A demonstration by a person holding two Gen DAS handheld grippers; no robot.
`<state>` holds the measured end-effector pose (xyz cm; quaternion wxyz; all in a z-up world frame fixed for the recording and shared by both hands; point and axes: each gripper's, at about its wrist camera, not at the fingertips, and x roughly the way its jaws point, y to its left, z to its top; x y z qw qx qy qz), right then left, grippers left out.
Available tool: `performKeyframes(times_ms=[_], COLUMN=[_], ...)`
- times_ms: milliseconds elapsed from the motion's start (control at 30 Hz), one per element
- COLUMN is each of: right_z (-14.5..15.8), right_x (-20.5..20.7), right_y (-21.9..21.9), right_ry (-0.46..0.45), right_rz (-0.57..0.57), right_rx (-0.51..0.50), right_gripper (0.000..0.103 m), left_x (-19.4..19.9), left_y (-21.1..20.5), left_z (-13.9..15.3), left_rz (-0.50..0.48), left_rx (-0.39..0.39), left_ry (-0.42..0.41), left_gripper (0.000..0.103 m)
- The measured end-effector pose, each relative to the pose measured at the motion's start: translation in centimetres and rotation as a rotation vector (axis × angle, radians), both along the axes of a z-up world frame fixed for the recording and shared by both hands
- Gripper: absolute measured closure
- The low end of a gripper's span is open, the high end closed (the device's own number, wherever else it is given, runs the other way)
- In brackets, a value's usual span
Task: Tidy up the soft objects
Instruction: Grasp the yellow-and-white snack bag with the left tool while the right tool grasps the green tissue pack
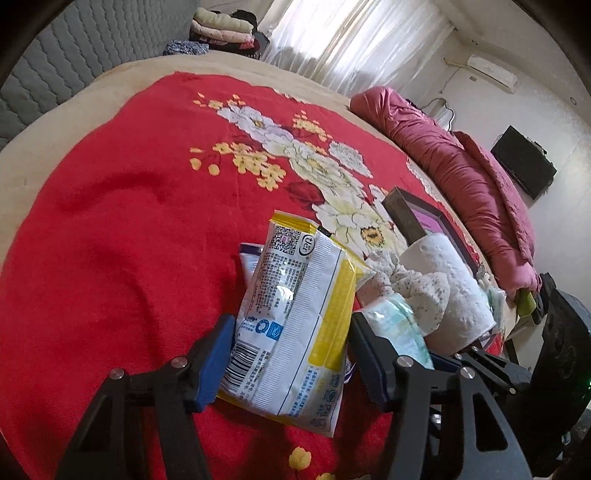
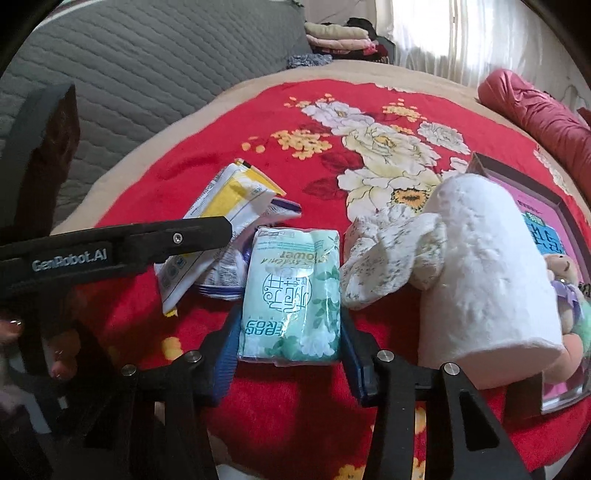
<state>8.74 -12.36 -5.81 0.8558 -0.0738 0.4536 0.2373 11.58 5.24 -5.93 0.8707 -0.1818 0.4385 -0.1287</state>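
A yellow-and-white plastic packet (image 1: 295, 295) lies tilted on a purple packet (image 1: 251, 258), and my left gripper (image 1: 291, 354) is shut on its near end, blue pads against both long edges. In the right wrist view the yellow packet (image 2: 221, 206) shows behind the left gripper's black finger (image 2: 147, 240). My right gripper (image 2: 290, 350) is shut on a mint-green tissue pack (image 2: 291, 288) lying on the blanket; the pack (image 1: 395, 321) also shows in the left view. Right of it lie a crumpled floral cloth (image 2: 384, 258) and a white paper roll (image 2: 487, 280).
A red flowered blanket (image 1: 129, 221) covers the bed. A dark-framed box with a pink inside (image 2: 554, 206) holds a plush toy (image 2: 569, 291) at the right. A maroon quilt (image 1: 461, 166) lines the far right edge. Folded clothes (image 1: 225, 26) sit at the back by a grey quilted panel (image 2: 147, 74).
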Motion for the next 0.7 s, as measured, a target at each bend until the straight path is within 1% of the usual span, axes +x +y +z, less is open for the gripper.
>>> performKeyframes(times_ms=[167, 400, 600, 700], right_z=[1.6, 4.0, 5.9, 7.1], right_x=[-0.9, -1.9, -2.8, -3.3], right_y=[-1.0, -2.1, -3.8, -5.2], right_ry=[-0.025, -0.081, -0.133, -0.171], right_rz=[0.0, -0.007, -0.034, -0.056], right_rx=[0.039, 0.073, 0.098, 0.106], right_gripper=[0.053, 0.053, 0.053, 0.053], left_x=[-0.9, -2.2, -3.1, -3.7], left_y=[0.5, 0.1, -1.6, -2.9], left_z=[1.3, 3.5, 4.8, 5.8], left_rz=[0.034, 0.054, 0.047, 0.014], left_rx=[-0.018, -0.005, 0.013, 0.025], left_ry=[-0.038, -0.087, -0.099, -0.116], left_gripper=[0.041, 0.041, 0.041, 0.041])
